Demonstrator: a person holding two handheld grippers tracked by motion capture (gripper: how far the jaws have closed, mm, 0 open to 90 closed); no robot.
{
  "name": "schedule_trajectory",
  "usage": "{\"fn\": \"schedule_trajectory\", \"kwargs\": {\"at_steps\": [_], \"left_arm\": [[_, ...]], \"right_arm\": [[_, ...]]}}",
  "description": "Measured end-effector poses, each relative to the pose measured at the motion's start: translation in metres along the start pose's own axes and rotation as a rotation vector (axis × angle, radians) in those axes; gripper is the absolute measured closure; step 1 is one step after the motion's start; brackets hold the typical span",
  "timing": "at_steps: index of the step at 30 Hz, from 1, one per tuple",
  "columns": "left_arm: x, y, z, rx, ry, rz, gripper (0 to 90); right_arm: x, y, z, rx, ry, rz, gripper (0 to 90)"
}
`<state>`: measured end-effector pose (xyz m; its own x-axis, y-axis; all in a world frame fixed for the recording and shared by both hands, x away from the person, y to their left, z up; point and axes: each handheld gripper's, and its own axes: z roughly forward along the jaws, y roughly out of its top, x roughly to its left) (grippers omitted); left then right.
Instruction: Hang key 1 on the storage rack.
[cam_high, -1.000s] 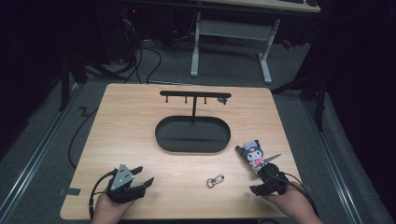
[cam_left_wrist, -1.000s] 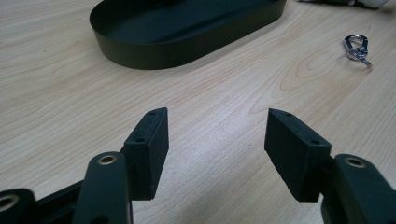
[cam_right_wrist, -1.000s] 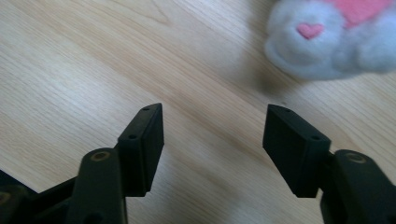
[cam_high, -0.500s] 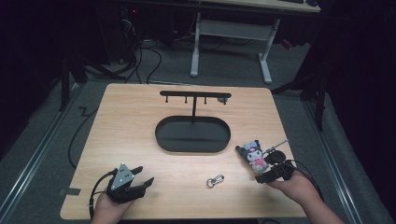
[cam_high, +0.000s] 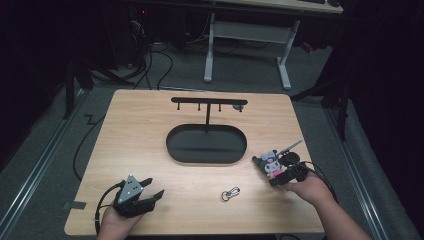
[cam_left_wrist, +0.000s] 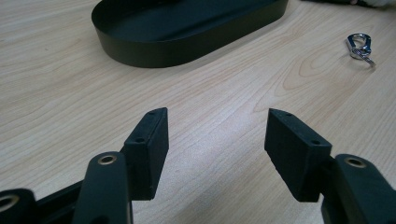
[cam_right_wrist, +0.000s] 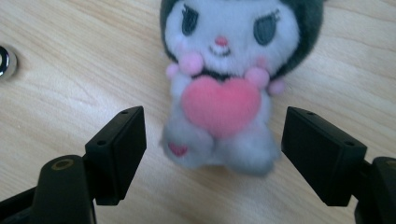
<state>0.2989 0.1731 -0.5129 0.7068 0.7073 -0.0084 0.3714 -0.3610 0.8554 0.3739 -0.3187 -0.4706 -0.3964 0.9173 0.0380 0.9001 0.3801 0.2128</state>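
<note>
Pale wood-grain desk (cam_high: 140, 135), rectangular, set on a dark floor with cables trailing off its far left side. Near centre: black oval tray (cam_high: 206, 144) with a thin post rising from its back edge to a horizontal bar with small pegs (cam_high: 209, 101). In the left gripper view the tray's wall is seen ahead and to the left, well apart from the jaws. Small silver clasp (cam_high: 230, 193) lies flat on the bare wood toward the near edge, between the two hands; the same clasp is at the upper right of the left gripper view (cam_left_wrist: 360, 46). Left tongs (cam_high: 150, 192) sit at the near left corner area, held in the person's left hand (cam_high: 117, 222), grey three-cornered plate on top; jaws stand wide apart over bare wood, nothing between them. Right tongs (cam_high: 267, 175) are at the near right, held by the right hand (cam_high: 305, 187), jaws also spread apart. Plush toy (cam_right_wrist: 233, 79) lies on the desk at the right tongs: white face, dark hood, pink heart at its chest. Its lower body sits in the gap between the two jaws, neither pad touching it. From the high view the toy (cam_high: 271, 163) lies just right of the tray's near right end.
</note>
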Motion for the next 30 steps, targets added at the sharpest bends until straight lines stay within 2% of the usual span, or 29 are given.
{"fn": "schedule_trajectory", "kwargs": {"at_steps": [7, 12, 18, 21, 25, 26, 30], "left_arm": [[0.001, 0.0, 0.0, 0.0, 0.001, -0.002, 40.4], [0.001, 0.0, 0.0, 0.0, 0.001, 0.0, 40.4], [0.001, 0.0, -0.001, -0.004, 0.003, 0.0, 40.4], [0.001, 0.0, -0.002, -0.003, 0.001, -0.001, 40.4], [0.001, 0.001, -0.001, -0.005, 0.002, 0.0, 40.4], [0.001, 0.001, -0.001, -0.005, 0.003, 0.0, 40.3], [0.0, 0.001, -0.001, -0.003, 0.002, 0.001, 40.4]], "right_arm": [[-0.001, 0.009, 0.012, 0.02, 0.0, -0.007, 22.8], [-0.001, 0.012, 0.015, 0.035, -0.007, 0.008, 26.6], [0.001, 0.015, 0.022, 0.049, -0.025, 0.007, 35.9], [0.002, 0.016, 0.023, 0.055, -0.028, 0.008, 36.9], [0.002, 0.018, 0.021, 0.052, -0.038, 0.009, 46.0], [0.002, 0.018, 0.019, 0.051, -0.042, -0.004, 48.2], [0.003, 0.018, 0.013, 0.039, -0.035, -0.009, 49.7]]}}
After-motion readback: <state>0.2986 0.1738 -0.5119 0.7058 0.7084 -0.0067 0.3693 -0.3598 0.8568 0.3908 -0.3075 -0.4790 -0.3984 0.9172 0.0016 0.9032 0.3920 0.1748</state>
